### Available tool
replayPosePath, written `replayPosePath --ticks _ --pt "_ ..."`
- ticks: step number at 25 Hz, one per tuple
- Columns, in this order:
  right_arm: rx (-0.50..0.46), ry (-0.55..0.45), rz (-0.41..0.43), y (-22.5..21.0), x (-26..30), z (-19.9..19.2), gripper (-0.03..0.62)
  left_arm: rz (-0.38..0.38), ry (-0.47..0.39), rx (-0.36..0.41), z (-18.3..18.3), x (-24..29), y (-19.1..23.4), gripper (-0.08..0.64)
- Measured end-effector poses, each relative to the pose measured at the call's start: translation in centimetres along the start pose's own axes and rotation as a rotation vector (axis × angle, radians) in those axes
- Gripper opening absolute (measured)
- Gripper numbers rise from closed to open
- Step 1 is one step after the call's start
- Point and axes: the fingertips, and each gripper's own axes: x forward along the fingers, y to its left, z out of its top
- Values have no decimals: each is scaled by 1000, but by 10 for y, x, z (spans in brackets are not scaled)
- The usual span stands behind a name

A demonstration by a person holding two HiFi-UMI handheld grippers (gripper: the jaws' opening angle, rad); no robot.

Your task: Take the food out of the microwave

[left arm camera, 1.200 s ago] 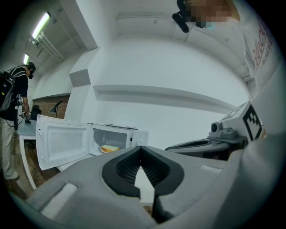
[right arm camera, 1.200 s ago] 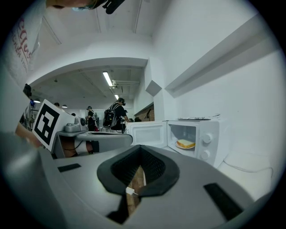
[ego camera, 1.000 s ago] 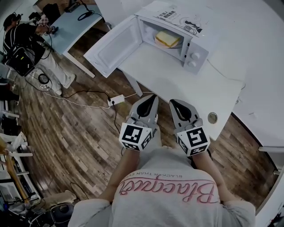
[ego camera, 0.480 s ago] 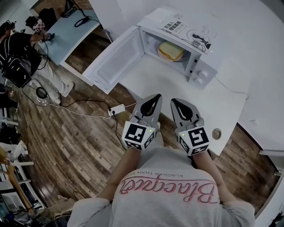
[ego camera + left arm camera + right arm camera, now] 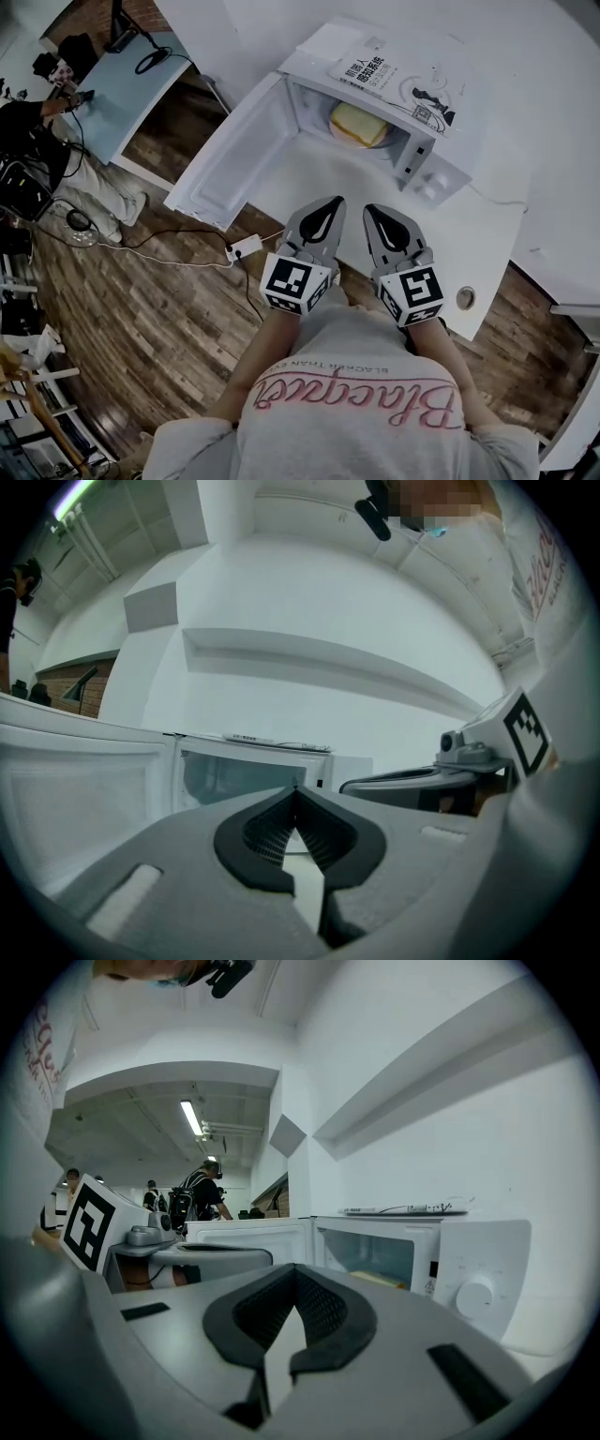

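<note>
A white microwave stands on the white table with its door swung wide open to the left. Inside lies the food, a yellow slab on a plate; the right gripper view shows the food low in the lit cavity. My left gripper and right gripper are side by side over the table's near edge, pointing at the cavity, well short of it. Both are shut with nothing between the jaws. In the left gripper view the shut left gripper faces the microwave cavity.
A booklet lies on top of the microwave. A small round object sits near the table's front right edge. On the wooden floor lies a power strip with its cable. A blue table and a person are far left.
Both grippers have moved forward together towards the open microwave, from over the floor to over the table's edge. Both have stayed shut.
</note>
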Motion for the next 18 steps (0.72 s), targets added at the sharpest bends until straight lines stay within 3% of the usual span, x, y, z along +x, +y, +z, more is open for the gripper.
replayPosePath --ticks 10,15,18 --pt "11 13 -73 -29 46 -2 9 -78 62 -68 -18 52 41 5" --pt "23 25 -107 -44 59 -5 9 -106 108 -123 -32 75 56 141" --pt "35 37 -126 -50 65 -10 9 -130 110 -172 -39 87 63 146"
